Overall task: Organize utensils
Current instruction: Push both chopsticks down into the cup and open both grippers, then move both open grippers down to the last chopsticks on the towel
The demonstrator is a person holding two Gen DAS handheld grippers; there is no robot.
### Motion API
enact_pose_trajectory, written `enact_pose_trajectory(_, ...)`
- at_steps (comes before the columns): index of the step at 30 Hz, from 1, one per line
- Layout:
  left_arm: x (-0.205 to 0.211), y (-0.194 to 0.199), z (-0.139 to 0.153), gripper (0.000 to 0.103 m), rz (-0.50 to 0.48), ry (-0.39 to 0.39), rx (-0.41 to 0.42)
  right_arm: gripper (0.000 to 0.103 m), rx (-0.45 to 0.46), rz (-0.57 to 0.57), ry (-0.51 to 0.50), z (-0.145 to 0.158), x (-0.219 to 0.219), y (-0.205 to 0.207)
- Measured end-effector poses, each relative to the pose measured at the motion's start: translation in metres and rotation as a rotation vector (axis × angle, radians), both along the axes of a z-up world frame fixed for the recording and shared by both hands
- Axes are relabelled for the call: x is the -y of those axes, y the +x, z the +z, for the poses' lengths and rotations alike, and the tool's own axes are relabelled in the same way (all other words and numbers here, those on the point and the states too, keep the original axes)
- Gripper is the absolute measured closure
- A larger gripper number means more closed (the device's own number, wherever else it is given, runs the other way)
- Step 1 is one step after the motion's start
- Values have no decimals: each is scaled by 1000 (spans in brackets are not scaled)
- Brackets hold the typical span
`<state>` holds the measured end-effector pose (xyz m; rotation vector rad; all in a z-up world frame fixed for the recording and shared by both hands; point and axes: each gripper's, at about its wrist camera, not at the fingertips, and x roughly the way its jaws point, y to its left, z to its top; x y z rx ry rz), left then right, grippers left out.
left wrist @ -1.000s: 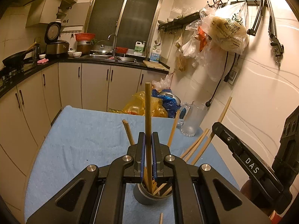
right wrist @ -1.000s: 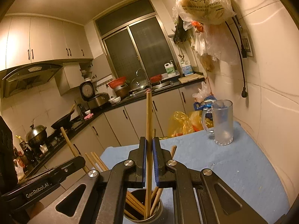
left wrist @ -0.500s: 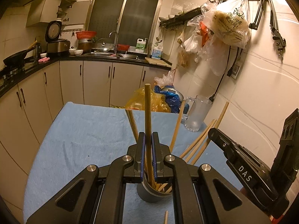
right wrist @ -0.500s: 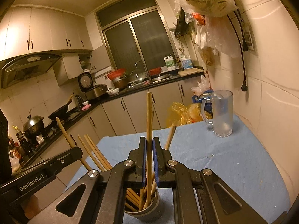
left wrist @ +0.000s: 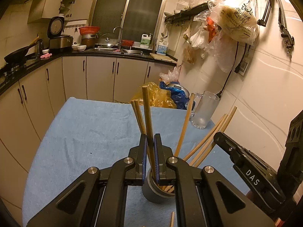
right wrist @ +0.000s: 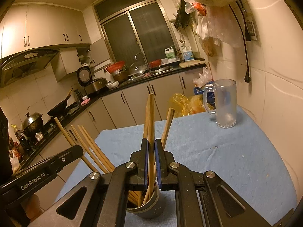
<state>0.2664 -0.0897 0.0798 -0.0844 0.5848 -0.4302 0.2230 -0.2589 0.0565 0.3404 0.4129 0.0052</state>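
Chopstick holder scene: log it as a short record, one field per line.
surface: blue cloth over the table
holder: grey cup, upright, several chopsticks leaning inside
left gripper: jaws closed on a chopstick, its lower end in the cup
right gripper: jaws closed on a second chopstick, lower end also in the cup
loose item: chopstick tip on the cloth near the cup
other: glass mug, empty, upright at the far right corner
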Motion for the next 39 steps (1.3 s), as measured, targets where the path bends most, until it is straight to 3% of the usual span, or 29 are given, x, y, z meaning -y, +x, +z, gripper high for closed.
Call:
enact_pose_trajectory(9,1,1,-1,96,3,1,-4,94,6,2,20,4,4,-6)
enact_pose_trajectory(16,-1,0,-1,96,-2,-7,-7,88,15,-7,39,10,11,-22)
enact_pose_trajectory(24,-12,-27,2,96,2,-13,8,83,3,-24,69,10,23,-51)
enact_pose_trajectory(28,-23,-47,-5,82,8,-5,-5,78,-32,-8,80,-1,24,-68)
enact_pose_trajectory(33,-37,-70,-39,79,-3,26,-115,75,-103,19,85,-26,20,-89)
enact_pose_trajectory(39,-41,-91,-98,79,-49,52,-349,75,-201,50,123,-62,19,-108)
